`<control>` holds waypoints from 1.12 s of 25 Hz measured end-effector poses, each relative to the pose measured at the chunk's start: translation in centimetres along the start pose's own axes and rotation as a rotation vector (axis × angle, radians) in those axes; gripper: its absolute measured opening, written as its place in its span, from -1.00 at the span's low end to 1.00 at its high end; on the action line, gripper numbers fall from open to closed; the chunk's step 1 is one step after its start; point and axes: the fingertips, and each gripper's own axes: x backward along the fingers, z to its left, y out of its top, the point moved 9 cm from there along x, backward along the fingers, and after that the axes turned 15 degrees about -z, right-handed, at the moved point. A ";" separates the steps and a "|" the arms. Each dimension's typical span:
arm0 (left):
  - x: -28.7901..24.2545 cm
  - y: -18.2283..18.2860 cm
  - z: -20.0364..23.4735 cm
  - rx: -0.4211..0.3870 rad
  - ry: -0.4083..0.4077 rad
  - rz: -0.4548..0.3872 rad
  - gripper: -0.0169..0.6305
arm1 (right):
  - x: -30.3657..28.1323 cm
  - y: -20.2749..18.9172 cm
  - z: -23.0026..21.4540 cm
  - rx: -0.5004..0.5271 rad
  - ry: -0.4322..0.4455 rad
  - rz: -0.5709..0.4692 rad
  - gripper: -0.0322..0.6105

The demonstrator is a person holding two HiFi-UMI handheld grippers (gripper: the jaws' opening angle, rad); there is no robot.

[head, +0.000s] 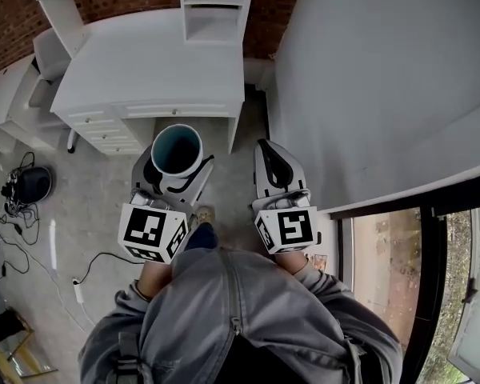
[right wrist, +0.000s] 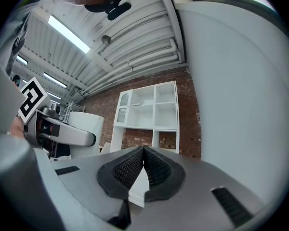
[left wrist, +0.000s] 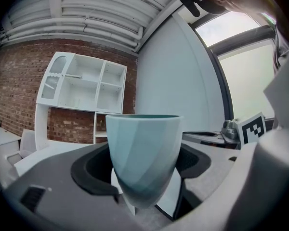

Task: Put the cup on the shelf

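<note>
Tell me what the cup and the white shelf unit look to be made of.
The pale teal faceted cup: probably glazed ceramic, possibly plastic; smooth flat facets with a soft sheen. The white open shelf unit: likely painted wood or laminate board; flat, even, matte white panels.

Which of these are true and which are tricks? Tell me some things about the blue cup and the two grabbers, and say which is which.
1. The pale blue tapered cup sits upright between the left gripper's jaws. True.
2. The right gripper holds a second cup. False: its jaws are together with nothing between them.
3. The cup stands on the white open shelf unit. False: it is in the left gripper, away from the shelf unit.
4. The wall behind the shelf unit is red brick. True.
</note>
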 end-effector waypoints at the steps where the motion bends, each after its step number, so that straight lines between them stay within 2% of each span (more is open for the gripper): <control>1: -1.0 -0.1 0.9 0.001 -0.004 0.001 0.18 | -1.1 -0.4 -0.3 0.001 -0.005 0.002 -0.81; 14: -12.3 -1.6 10.8 0.024 -0.105 -0.002 0.18 | -13.3 -4.9 -3.2 0.041 -0.093 0.024 -0.81; 22: -15.0 -2.4 13.5 0.041 -0.141 0.005 0.18 | -16.3 -6.1 -3.7 0.058 -0.119 0.038 -0.81; 28: -16.2 -3.2 14.0 0.048 -0.151 0.003 0.18 | -17.1 -7.1 -4.5 0.055 -0.127 0.038 -0.81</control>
